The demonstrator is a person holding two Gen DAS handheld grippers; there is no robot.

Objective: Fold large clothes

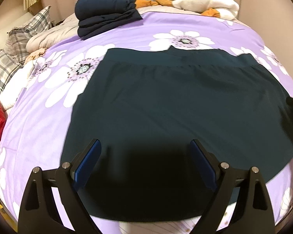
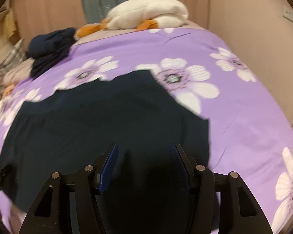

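A garment (image 1: 175,101) lies spread flat on the bedspread (image 1: 39,120), filling the near middle of the bed. Behind it and to the left, a stack of folded clothes (image 1: 105,13) sits at the bedspread's far edge. To the right of that stack, at the head of the bed, lies a plush toy (image 1: 201,0). Pillows (image 1: 29,27) are piled along the left side of the bed. The left hand-held gripper (image 1: 145,152) is above the garment's near edge, the right hand-held gripper (image 2: 144,156) above its right part.
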